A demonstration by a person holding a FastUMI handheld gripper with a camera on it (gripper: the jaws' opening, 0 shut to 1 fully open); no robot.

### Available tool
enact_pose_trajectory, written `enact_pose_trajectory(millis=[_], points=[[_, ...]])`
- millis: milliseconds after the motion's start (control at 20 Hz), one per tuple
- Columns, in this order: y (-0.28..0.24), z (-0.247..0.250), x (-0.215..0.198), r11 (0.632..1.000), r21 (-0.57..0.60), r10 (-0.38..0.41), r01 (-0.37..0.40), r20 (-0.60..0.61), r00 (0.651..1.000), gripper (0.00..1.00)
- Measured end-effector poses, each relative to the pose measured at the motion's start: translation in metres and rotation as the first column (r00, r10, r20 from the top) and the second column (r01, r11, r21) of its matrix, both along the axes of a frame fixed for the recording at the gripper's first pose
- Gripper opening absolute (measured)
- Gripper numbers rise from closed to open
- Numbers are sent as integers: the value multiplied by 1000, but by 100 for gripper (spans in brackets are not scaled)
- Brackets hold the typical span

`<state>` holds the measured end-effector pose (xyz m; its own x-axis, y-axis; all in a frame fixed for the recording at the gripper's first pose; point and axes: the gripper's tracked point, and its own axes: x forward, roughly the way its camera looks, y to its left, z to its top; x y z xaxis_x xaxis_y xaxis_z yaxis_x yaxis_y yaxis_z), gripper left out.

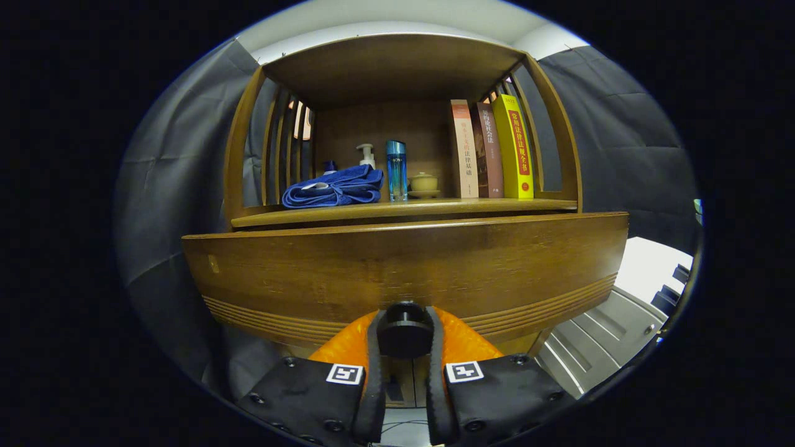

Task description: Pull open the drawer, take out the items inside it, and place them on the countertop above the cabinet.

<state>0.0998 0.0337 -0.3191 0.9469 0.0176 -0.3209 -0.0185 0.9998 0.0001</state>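
Note:
The wooden drawer front [404,267] stands broad and close right ahead of me, with grooved lines along its lower edge. Its round dark knob [405,328] sits between my two fingers. My gripper [405,338] is shut on the knob, one finger pressing on each side. The drawer's inside is hidden behind its front panel. Above the drawer runs the cabinet's countertop [497,205], a wooden shelf surface under a slatted hutch.
On the countertop lie a folded blue cloth [335,188], a white pump bottle [367,155], a blue bottle [396,169], a small lidded cup [424,182] and three upright books [494,149]. A white panelled surface [596,338] lies low beyond the drawer.

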Motion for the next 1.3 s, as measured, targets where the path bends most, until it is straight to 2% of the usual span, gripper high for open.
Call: enact_pose_trajectory(millis=[500, 650, 800, 900, 1200, 1300], points=[[-2, 0, -47, 1000, 11, -8, 8, -45, 999, 35], [-4, 4, -45, 1000, -5, -7, 7, -24, 1000, 35], [-2, 3, -46, 1000, -6, -7, 7, -23, 1000, 42], [-1, 2, -46, 1000, -8, -9, 9, -26, 1000, 48], [-20, 2, -47, 999, 5, -50, 50, -42, 998, 82], [-11, 13, -50, 999, 40, -17, 18, -23, 1000, 93]])
